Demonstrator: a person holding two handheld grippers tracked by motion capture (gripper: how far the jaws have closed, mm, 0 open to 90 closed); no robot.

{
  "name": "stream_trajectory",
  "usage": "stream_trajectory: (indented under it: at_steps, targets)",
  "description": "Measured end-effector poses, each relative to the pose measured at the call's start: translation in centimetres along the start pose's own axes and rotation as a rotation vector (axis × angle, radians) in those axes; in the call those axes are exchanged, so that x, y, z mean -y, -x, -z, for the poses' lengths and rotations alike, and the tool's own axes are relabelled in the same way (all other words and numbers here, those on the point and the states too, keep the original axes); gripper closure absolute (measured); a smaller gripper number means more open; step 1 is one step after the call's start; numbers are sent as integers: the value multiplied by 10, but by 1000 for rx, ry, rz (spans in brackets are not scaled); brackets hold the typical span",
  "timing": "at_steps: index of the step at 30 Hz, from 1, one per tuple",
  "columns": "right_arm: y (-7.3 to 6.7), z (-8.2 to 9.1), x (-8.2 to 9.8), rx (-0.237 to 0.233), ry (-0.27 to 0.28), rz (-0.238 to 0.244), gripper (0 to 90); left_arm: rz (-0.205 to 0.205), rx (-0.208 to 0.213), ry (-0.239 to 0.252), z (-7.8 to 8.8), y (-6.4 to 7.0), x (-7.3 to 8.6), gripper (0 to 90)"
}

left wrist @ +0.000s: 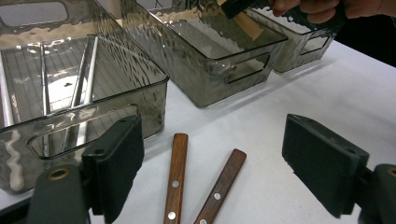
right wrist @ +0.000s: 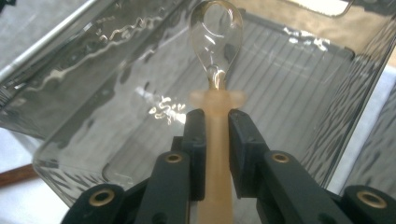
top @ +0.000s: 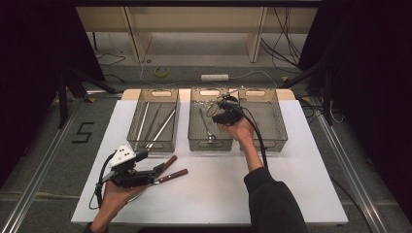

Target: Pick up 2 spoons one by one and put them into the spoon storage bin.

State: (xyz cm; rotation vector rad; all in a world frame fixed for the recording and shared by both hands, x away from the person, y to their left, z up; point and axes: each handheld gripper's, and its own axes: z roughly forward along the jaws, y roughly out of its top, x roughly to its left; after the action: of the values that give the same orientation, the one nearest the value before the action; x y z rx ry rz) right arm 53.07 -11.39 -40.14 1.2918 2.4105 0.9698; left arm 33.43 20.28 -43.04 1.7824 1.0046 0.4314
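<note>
My right gripper (right wrist: pixel 216 135) is shut on the pale tan handle of a spoon (right wrist: pixel 216 28), whose shiny bowl points away from the camera. In the high view this gripper (top: pixel 222 110) hovers over the middle bin (top: pixel 210 144), near the wall it shares with the right bin (top: pixel 279 127). My left gripper (top: pixel 163 172) rests low near the table's front left with its jaws wide open. Two wood-handled utensils (left wrist: pixel 176 177) (left wrist: pixel 222 184) lie on the white tabletop between and just beyond its pads (left wrist: pixel 119 163), untouched.
Three smoky clear bins stand in a row at the back of the white table (top: pixel 214 194). The left bin (top: pixel 153 143) holds several long metal utensils (top: pixel 160 127). A metal spoon (top: pixel 208 130) lies in the middle bin. Black curtains flank the table.
</note>
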Motion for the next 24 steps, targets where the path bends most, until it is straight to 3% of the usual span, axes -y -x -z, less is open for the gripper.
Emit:
stream_trajectory:
  at_steps: [19, 24]
  targets:
    - [-2, -15, 13, 14, -53, -25, 780, 6, -11, -21, -2, -1, 1, 203]
    - [-4, -15, 13, 25, -66, -34, 716, 9, -18, -30, -3, -1, 1, 203]
